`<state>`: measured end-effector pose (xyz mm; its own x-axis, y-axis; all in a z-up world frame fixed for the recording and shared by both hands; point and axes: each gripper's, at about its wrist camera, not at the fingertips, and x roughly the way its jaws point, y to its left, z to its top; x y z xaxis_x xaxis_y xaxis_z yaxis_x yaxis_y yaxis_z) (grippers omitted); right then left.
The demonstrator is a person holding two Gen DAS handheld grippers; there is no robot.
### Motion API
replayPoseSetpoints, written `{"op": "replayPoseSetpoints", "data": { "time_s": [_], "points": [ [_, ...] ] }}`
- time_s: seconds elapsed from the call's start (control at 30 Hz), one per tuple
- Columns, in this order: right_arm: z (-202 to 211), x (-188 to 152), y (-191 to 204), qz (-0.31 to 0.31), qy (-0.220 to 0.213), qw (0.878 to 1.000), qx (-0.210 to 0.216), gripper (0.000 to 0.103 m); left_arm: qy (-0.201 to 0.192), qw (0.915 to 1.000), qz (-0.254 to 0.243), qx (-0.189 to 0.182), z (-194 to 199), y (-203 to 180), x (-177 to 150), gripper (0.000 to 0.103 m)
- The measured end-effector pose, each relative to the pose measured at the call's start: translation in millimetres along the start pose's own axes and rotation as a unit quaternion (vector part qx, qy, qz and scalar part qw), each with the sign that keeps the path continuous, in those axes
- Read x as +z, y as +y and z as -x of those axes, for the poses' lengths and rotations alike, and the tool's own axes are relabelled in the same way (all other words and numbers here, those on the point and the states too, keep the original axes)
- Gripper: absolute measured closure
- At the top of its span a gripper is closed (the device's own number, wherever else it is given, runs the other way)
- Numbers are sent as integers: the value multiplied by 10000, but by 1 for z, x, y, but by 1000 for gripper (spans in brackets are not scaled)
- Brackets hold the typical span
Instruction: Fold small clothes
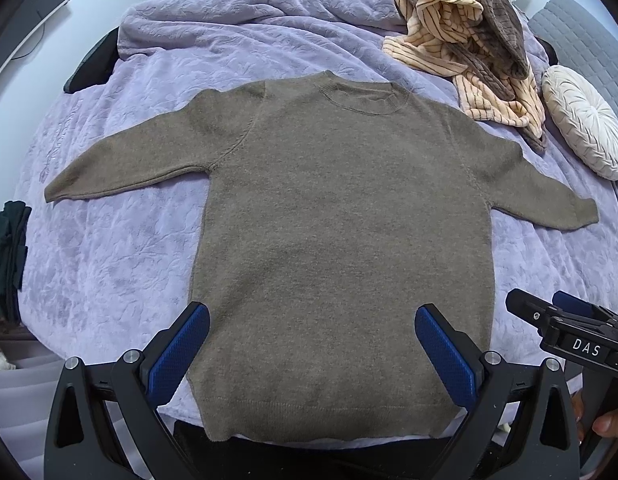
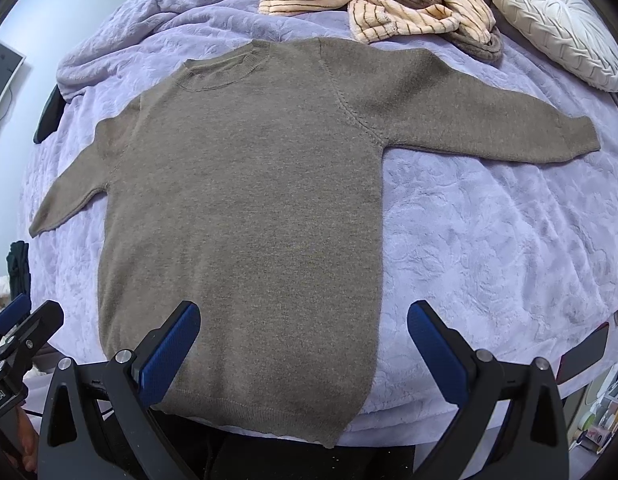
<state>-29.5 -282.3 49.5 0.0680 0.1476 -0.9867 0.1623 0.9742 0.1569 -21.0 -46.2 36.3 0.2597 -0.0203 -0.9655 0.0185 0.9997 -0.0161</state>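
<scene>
Sweater (image 1: pixel 341 216) lies flat on the bed (image 1: pixel 121 248), face up as far as I can tell, with the collar far from the cameras and both sleeves spread out to the sides. The hem is at the near edge of the bed and seems to hang a little over it.

The left tool (image 1: pixel 313 344) is open and empty, above the hem area. The right tool (image 2: pixel 305 340) is also open and empty, above the right side of the hem. No fold is started yet.

The knit looks soft and thick, so a tool can catch both layers, or only the top one, and then the fold comes uneven. The plush cover can also be pinched together with the sleeve. Striped clothes (image 1: pixel 461 40) and a cushion (image 1: pixel 581 120) lie close to the right sleeve; a wide swing there could drag them.
</scene>
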Motion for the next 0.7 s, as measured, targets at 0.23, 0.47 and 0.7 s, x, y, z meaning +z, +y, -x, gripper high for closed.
{"op": "replayPoseSetpoints", "data": {
  "time_s": [0.23,0.47,0.7],
  "points": [
    [-1,0,-1,-16,2,10000,10,0,12,10000,3,7,0,-1,1,0],
    [-3,1,-1,-2,27,10000,11,0,21,10000,47,5,-1,-1,1,0],
    [-4,3,-1,-6,34,10000,14,0,37,10000,47,3,-2,-1,2,0]
  ]
}}
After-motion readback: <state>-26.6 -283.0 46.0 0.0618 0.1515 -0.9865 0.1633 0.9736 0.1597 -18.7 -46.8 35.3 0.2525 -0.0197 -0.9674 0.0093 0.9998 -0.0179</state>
